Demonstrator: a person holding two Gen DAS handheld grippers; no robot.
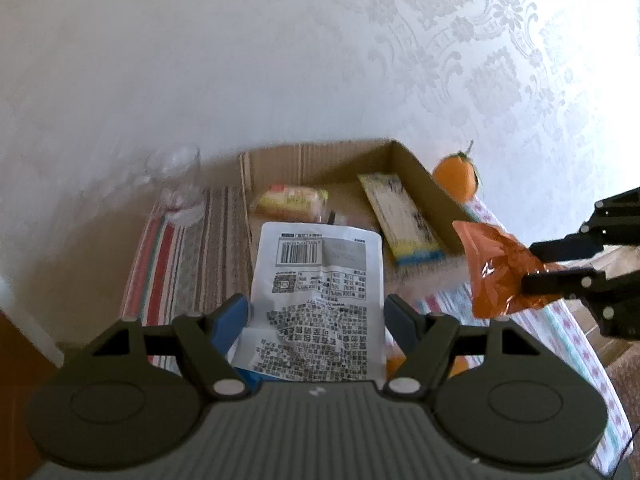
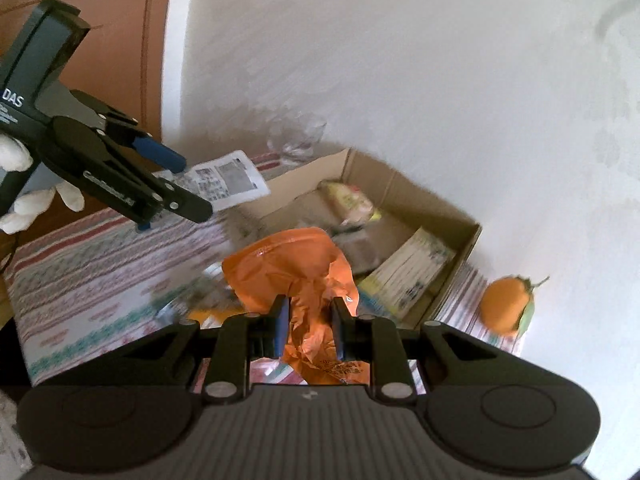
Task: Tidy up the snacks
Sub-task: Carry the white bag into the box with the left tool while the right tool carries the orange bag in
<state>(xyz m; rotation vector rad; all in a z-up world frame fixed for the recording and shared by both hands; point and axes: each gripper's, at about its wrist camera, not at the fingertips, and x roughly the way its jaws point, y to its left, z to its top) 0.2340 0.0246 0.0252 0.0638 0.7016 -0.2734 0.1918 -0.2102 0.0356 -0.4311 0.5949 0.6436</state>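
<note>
My left gripper is shut on a white snack packet with a barcode and printed text, held above the near edge of an open cardboard box. The packet also shows in the right wrist view. My right gripper is shut on a crumpled orange snack packet, held in the air in front of the box. The orange packet also shows in the left wrist view. In the box lie a yellow wrapped snack and a flat yellow packet.
An orange fruit with a leaf sits on the patterned tablecloth to the right of the box. Clear glassware stands left of the box by the white wall. A brown door is at the left.
</note>
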